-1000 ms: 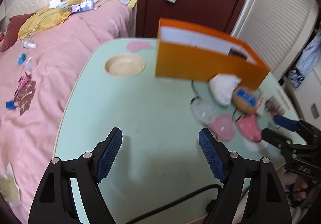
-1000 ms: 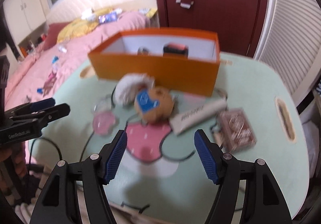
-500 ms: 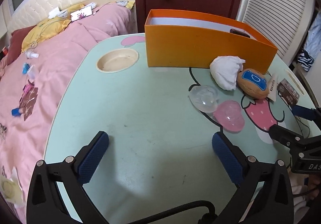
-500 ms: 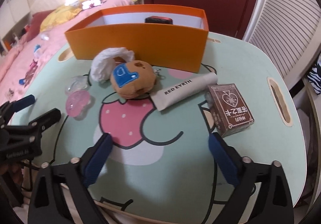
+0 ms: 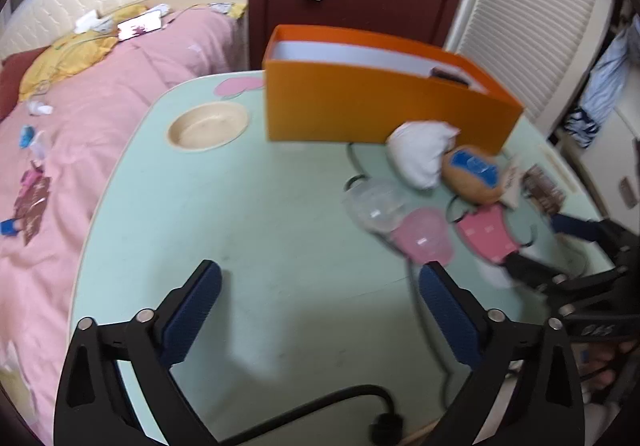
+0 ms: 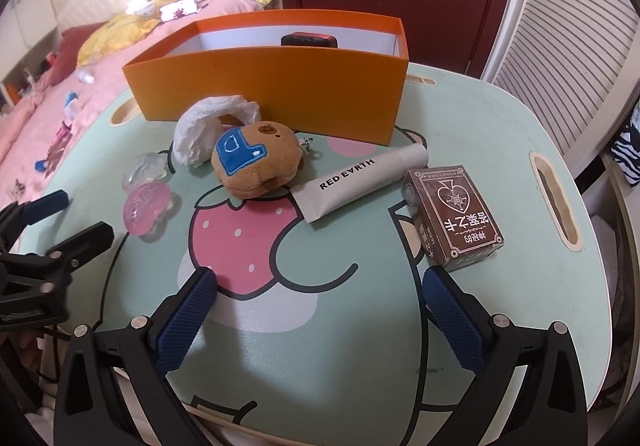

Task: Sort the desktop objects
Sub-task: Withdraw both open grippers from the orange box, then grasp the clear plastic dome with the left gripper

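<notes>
Hovering over the near edge of the pale green cartoon-printed tabletop (image 6: 500,126), you hold both tools empty. Your right gripper (image 6: 316,298) stands with its jaws spread wide, nothing between them but the printed strawberry. Your left gripper (image 5: 320,296) is also wide and empty, its jaws closing slightly, over bare tabletop toward the left edge.

The orange rectangular cardboard box (image 6: 272,86) sits at the far edge, with 1 dark object already inside. In front of it lie 6 loose things: a crumpled white tissue (image 6: 208,126) touching the brown plush toy with a blue patch (image 6: 256,162), a white cosmetic tube (image 6: 360,178) just beside the plush, a brown playing-card box (image 6: 452,210) toward the right edge, and a clear jelly-like piece (image 6: 144,170) next to a pink one (image 6: 146,208) toward the left.

This looks like the start of a pick, with most of the sorting not yet done. Your next move likely calls for choosing 1 item; the card box lies nearest your right gripper. Line the jaws across its narrow sides before you close.
</notes>
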Demonstrator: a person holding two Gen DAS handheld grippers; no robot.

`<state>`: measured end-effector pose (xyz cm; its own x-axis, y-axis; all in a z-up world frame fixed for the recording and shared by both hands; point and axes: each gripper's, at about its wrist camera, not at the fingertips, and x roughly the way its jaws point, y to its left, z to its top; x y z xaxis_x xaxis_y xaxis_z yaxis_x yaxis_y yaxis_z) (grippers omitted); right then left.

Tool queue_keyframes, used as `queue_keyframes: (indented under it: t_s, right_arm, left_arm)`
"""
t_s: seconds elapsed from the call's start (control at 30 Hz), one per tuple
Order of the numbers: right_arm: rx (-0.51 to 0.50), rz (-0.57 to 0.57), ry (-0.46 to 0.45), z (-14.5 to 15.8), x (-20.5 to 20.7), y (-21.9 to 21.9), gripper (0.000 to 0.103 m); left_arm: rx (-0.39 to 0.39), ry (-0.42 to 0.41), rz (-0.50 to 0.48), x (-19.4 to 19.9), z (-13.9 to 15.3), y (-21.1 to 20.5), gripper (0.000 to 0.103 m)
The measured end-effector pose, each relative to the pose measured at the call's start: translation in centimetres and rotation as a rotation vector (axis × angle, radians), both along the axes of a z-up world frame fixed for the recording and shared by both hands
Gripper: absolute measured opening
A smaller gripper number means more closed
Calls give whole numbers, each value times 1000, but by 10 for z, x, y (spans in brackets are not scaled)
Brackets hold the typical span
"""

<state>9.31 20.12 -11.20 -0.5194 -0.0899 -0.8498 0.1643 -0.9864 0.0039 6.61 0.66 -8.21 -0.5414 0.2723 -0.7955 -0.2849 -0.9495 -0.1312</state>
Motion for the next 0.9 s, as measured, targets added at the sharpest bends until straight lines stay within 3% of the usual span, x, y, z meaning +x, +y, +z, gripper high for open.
queue_keyframes:
  t_s: [0.07,0.17,0.4,0.57,0.8,0.9]
  right_arm:
    - [-1,2,1,0,0,0,102]
    - [-2,4,3,-1,0,0,102]
    - [-3,6,6,-1,2,1,102]
    - [2,2,9,-1,2,-3,102]
    - [-5,7,11,-2,3,0,102]
    - [-34,24,16,1,5,1,101]
  left_arm:
    - [7,14,-22,-3,7,5,98]
    - [4,25,-39,-17,14,12,81]
    - [5,-25,-70,-49,6,25,77]
    - [-84,-1,-100,-44,3,32,37]
    - [81,-24,-34,-33,11,-3,37]
    - [77,-3,-17,-25,17,-12,27]
